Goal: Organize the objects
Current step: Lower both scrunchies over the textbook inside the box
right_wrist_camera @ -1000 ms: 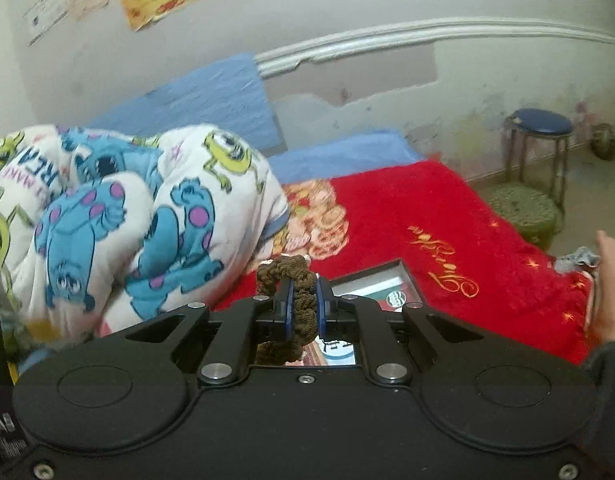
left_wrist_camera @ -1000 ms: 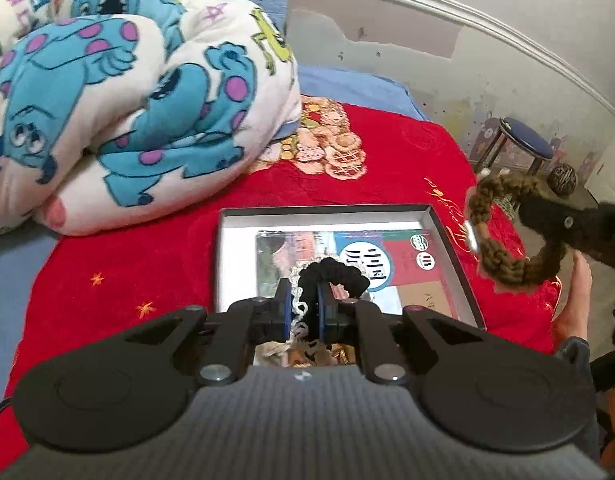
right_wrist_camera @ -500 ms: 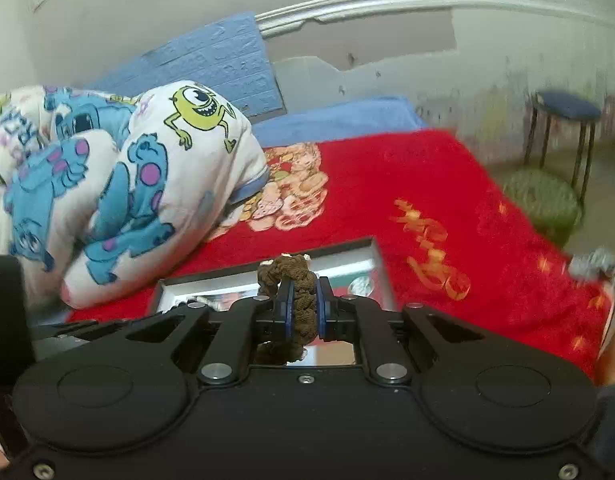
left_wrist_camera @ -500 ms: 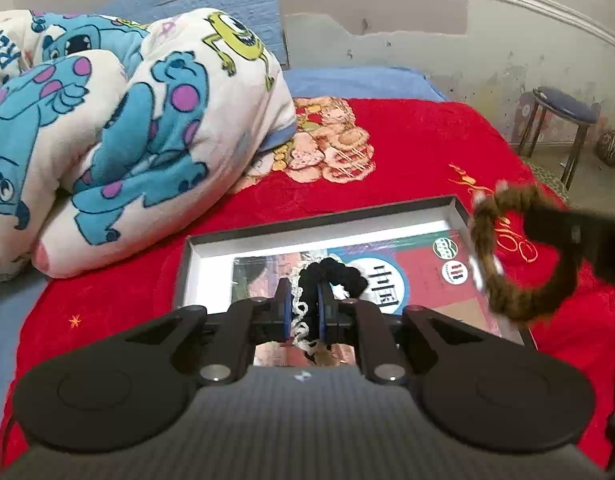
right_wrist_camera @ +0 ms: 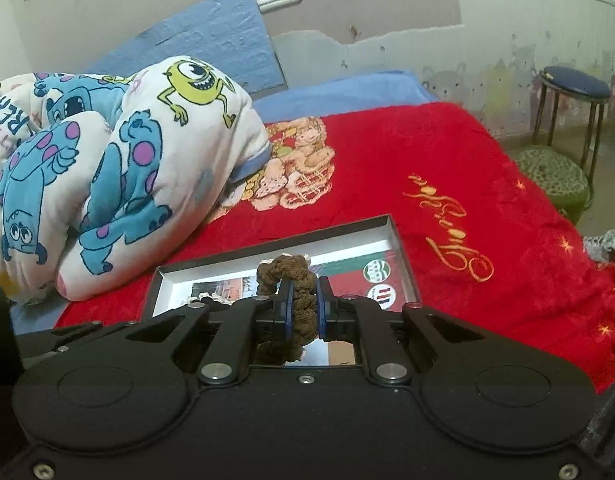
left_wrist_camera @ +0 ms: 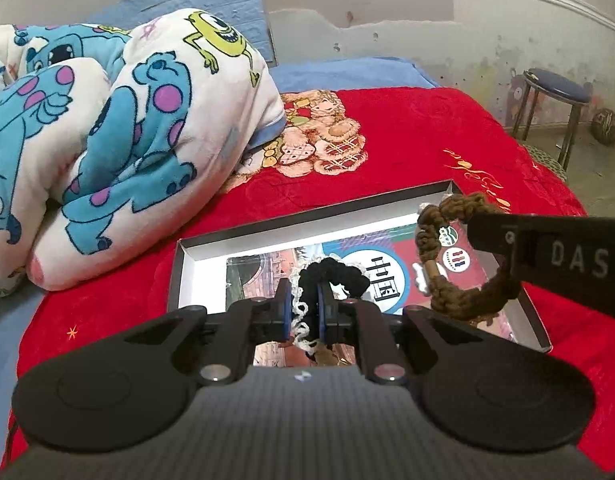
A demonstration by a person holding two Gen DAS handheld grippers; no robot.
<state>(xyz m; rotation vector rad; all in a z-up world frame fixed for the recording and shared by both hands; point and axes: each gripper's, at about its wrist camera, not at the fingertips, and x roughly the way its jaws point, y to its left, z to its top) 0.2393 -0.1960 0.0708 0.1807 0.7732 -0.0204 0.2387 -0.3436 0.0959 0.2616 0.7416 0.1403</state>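
I've brought both hands down over the box: left gripper pinches the black scrunchie, right gripper pinches the brown scrunchie. Both hang above it, ready for release.

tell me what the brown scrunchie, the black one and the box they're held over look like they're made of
Brown scrunchie: looks like soft ruched fabric, matte and fuzzy, bunched in folds.
Black scrunchie: dark gathered fabric, seemingly edged with white crochet-like lace.
Box: probably cardboard, with thin dark walls, a plain white inside and a printed sheet on its floor.
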